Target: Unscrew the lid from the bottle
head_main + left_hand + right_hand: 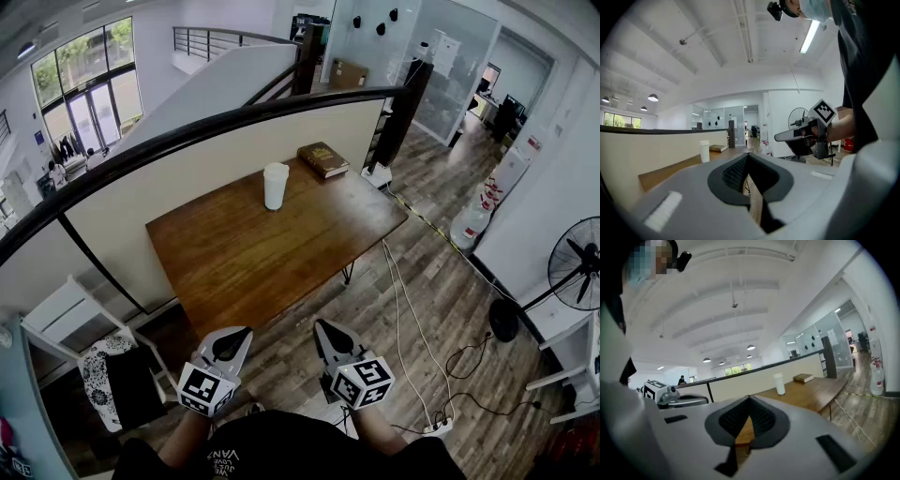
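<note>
Now: bottle (276,185) upright on far part of table (234,272), lid on top. Book (323,158) near it to right, by table's far right corner. Left gripper (236,339) and right gripper (328,333) side by side, near, off table's near edge, over wood floor (441,309). Both well apart from bottle. Each gripper's jaws pressed together, nothing pinched between. Fan (577,262) at right, on floor.

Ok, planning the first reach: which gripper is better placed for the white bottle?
Right, narrowly: both left gripper and right gripper are shut and short of the table, but the bottle lies nearer the right one's jaw line.
</note>
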Demonstrator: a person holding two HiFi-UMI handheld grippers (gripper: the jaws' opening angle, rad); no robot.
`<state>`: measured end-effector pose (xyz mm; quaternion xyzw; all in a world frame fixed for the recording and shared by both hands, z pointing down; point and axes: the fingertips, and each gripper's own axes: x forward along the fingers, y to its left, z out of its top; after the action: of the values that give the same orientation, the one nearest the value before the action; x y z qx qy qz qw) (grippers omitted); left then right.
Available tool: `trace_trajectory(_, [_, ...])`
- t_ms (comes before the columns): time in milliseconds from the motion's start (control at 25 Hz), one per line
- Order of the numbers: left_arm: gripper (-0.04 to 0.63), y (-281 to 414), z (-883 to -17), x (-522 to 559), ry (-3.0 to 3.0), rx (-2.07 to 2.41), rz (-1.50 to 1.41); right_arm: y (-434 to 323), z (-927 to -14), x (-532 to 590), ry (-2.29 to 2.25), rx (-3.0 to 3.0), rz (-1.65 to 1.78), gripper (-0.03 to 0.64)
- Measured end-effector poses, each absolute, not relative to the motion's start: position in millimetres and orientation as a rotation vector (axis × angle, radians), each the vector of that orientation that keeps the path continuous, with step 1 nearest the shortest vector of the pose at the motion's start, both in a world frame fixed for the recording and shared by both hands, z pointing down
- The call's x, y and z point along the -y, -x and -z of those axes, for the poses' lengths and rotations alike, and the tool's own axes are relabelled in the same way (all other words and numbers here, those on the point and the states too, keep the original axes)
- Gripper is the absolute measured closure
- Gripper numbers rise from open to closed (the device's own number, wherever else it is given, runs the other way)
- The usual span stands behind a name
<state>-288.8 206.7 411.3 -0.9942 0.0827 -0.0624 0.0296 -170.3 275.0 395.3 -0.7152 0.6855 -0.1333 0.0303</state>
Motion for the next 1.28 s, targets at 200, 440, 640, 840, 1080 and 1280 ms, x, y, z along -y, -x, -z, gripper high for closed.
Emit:
trace_trajectory(200, [0.525,288,-415,-176,3.133,-0.215,0.168,173,-391,-250,2.184,-2.047,0.367,0.603])
trace_trajectory(440, [0.370,284,-428,-155,3.160,-0.140,0.222,164,-395,-235,2.211,-1.955,0.398,0.431])
trace_trajectory(640, [0.370,261,-438,-144,3.177,-0.152,0.240,150,-401,-223,2.204,-1.976,0.427,0.399])
trace_trajectory(840, [0.364,223,-444,-130,3.190,-0.230,0.261,110,-409,-206,2.170,-2.021,0.459,0.399])
trace_trajectory(1080, [0.350,172,-440,-124,3.190,-0.390,0.266,55,-409,-194,2.091,-2.129,0.489,0.399])
trace_trajectory(1280, [0.348,128,-439,-122,3.170,-0.561,0.238,10,-412,-184,1.994,-2.256,0.507,0.399])
